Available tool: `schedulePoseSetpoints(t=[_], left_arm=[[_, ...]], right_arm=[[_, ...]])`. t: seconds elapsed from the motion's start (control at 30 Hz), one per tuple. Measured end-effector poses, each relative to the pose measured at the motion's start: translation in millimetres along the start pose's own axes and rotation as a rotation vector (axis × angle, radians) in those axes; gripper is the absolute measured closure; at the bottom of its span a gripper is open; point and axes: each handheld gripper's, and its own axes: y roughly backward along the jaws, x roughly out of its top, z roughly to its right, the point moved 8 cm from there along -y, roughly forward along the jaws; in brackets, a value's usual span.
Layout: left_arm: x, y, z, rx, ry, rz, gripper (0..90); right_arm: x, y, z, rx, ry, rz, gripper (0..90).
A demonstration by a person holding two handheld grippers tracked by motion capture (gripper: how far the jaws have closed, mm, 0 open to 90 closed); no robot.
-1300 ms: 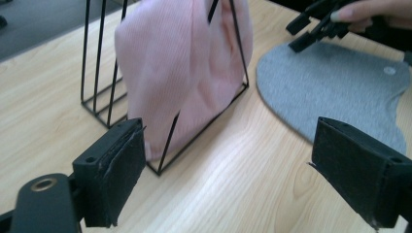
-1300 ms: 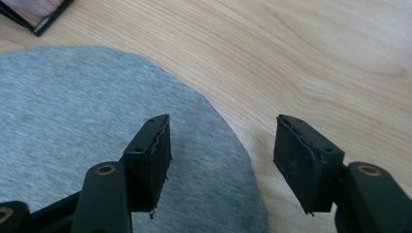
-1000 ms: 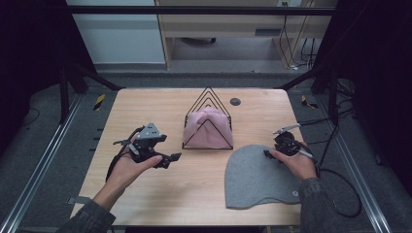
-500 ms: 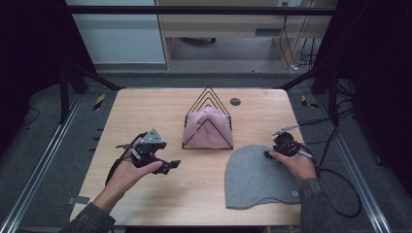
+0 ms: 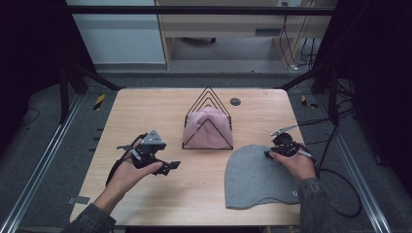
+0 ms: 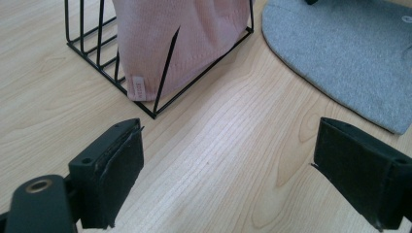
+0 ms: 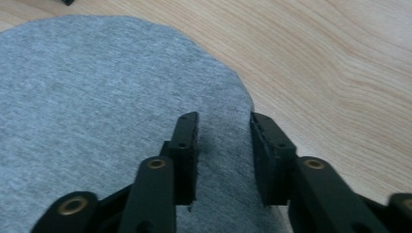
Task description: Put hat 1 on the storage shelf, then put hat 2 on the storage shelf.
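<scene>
While closing, right claw (image 7: 223, 160) straddles grey hat (image 7: 97, 111) edge

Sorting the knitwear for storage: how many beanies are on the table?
2: a pink beanie tucked in the black wire rack at the table's middle, and a grey beanie lying flat near the right gripper. None seems hidden.

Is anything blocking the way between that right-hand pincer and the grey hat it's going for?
Nothing visible does. The right gripper is already down on the edge of the grey hat, its jaws just closing with a ridge of the fabric between them. The wire rack with the pink hat stands apart.
</scene>
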Motion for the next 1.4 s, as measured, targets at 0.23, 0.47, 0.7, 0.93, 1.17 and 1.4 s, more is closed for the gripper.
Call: schedulePoseSetpoints(t=[0.23, 0.47, 0.7, 0.93, 1.17, 1.4], left_arm=[[-4.0, -3.7, 0.1, -0.004, 0.019, -0.001, 10.1], [-8.8, -5.3, -0.4, -0.012, 0.019, -0.014, 8.8], [-16.4, -11.5, 1.9, -0.033, 0.020, -0.039, 8.1], [-19.6, -14.3, 5.4, -0.050, 0.011, -0.051, 8.0], [-16.1, -13.4, 13.9, -0.079, -0.014, -0.052, 8.4], [-12.0, -14.5, 24.7, -0.116, -0.048, -0.052, 9.3]], right_arm=[[0.7, 0.2, -6.8, 0.015, 0.026, -0.020, 82.9], [10.3, 10.7, -21.6, 0.035, 0.055, 0.018, 85.1], [31.1, 37.4, -47.4, 0.055, 0.144, 0.125, 85.2], [45.8, 65.1, -80.8, 0.087, 0.235, 0.205, 85.3], [58.1, 95.8, -117.1, 0.119, 0.321, 0.283, 85.3], [68.6, 113.1, -141.9, 0.145, 0.377, 0.325, 85.3]])
